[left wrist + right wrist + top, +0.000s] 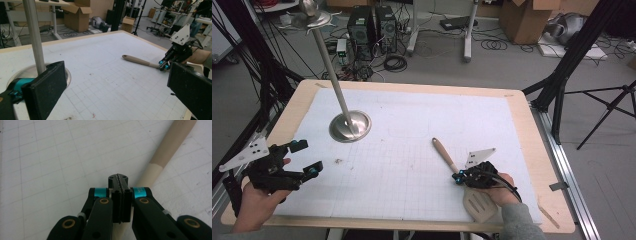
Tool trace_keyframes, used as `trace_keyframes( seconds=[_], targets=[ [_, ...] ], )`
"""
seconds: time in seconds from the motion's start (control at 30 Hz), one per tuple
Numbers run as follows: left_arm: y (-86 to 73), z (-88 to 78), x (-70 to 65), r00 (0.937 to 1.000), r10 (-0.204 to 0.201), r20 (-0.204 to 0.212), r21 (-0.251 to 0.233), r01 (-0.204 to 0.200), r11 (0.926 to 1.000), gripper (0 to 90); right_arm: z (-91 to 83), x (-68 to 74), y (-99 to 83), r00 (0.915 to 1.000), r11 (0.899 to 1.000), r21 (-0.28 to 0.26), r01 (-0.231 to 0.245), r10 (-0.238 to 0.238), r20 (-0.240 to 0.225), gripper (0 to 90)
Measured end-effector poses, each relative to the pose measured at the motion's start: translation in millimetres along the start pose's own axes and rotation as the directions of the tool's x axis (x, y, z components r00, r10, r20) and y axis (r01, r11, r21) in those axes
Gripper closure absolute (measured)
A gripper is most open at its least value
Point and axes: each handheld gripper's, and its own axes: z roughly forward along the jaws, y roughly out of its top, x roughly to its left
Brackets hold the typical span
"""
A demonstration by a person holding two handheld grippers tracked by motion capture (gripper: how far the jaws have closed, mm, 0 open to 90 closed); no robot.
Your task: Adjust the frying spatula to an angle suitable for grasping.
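Observation:
A spatula [445,154] with a beige handle and a slotted blade lies on the white gridded mat [412,130], handle pointing toward the far side. My right gripper [458,177] is low over its neck, jaws pressed flat together with nothing between them. In the right gripper view the handle [170,147] runs past and under the shut fingertips [118,180]. My left gripper [309,157] is held at the table's left edge, jaws wide open and empty. The left gripper view looks between its open pads [47,87] at the spatula [140,60] and the right gripper [163,65].
A metal stand with a round base [350,126] and a tall slanted pole [329,65] stands on the mat's far left, close to the left gripper. The wooden table edge [542,165] frames the mat. Boxes, cables and tripod legs sit on the floor beyond.

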Motion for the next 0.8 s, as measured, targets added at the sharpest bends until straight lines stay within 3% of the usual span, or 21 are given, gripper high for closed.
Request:
trace_keyframes(
  seconds=[0.33, 0.8],
  targets=[
    [-0.5, -0.3, -0.2, 1.0, -0.002, -0.001, -0.002, 0.002, 1.0, 2.7, -5.0, -2.2, -6.9, 0.9999, 1.0, -0.003, -0.013, 0.013, -0.012, 90.0],
    [-0.5, -1.1, -0.2, 1.0, -0.001, -0.002, -0.002, 0.001, 1.0, 2.7, -19.4, -9.4, -18.9, 0.9996, 1.0, -0.02, -0.023, 0.023, 0.013, 90.0]
  ],
)
